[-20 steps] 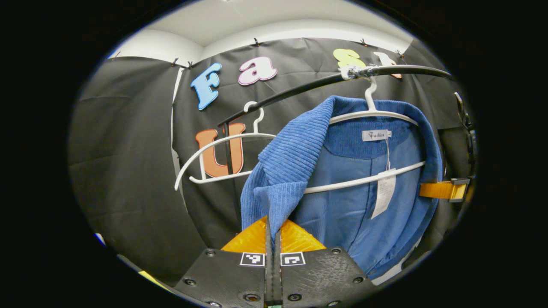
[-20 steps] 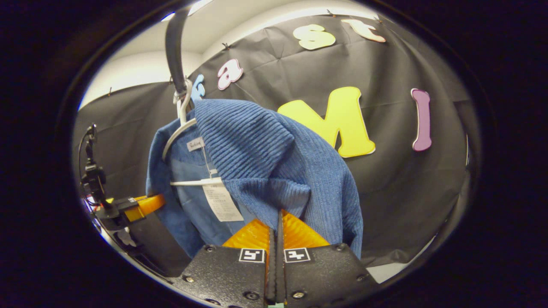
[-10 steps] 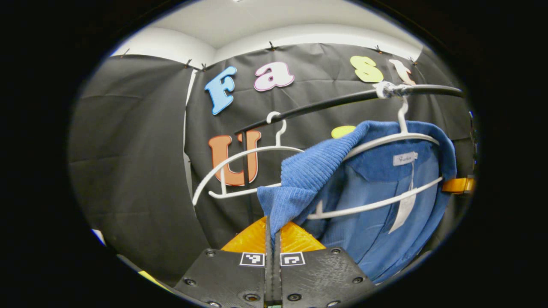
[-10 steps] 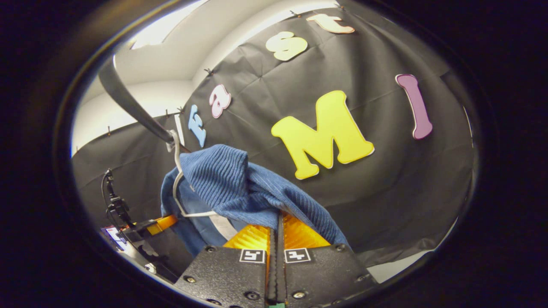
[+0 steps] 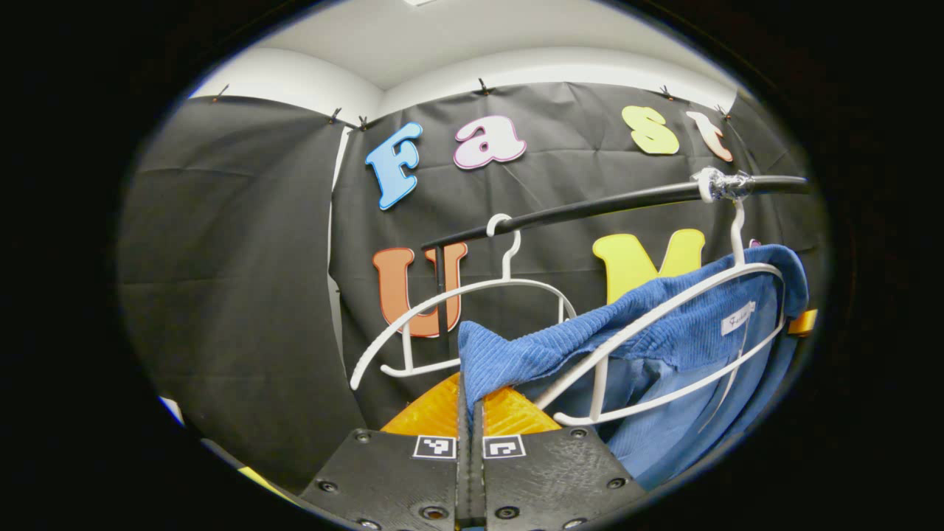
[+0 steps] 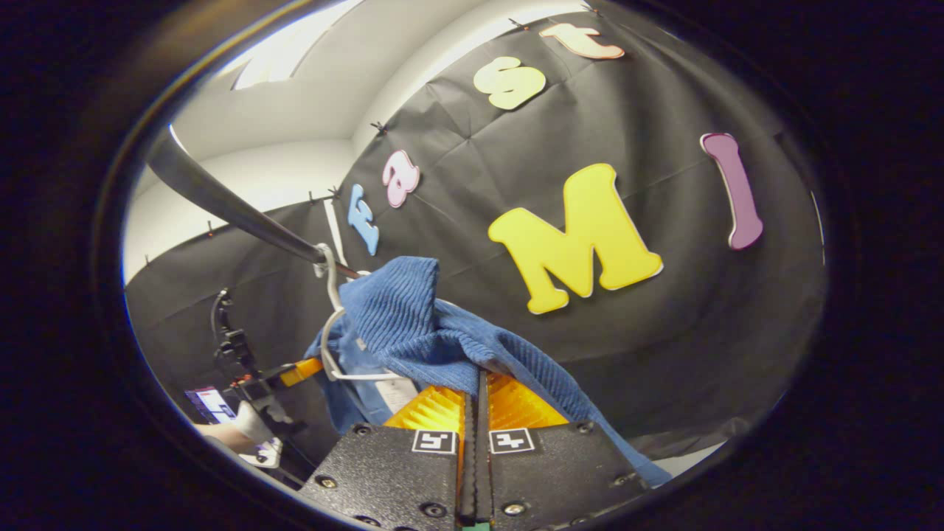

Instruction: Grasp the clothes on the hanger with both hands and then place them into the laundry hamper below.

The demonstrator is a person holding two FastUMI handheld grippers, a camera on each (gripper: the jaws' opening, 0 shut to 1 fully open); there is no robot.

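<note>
A blue corduroy jacket [image 5: 664,332] hangs half off a white hanger [image 5: 667,306] on the black rail [image 5: 575,210]. In the left gripper view my left gripper [image 5: 470,394] is shut on the jacket's front edge, pulled out to the left of the hanger. In the right gripper view my right gripper [image 6: 479,383] is shut on the other side of the jacket [image 6: 413,324], which drapes from the hanger [image 6: 335,354] down over the fingers. The left gripper [image 6: 295,371] also shows far off at lower left with a hand behind it.
A second, bare white hanger [image 5: 457,317] hangs on the same rail, left of the jacket. The rail [image 6: 221,199] runs up to the left in the right gripper view. A stand with cables [image 6: 236,354] rises at lower left. Black cloth walls close the booth behind.
Both grippers have pulled back and apart with the jacket in them. The cloth has slid off the hanger's shoulders and stretched flat, and the hanger has tilted and moved farther off.
</note>
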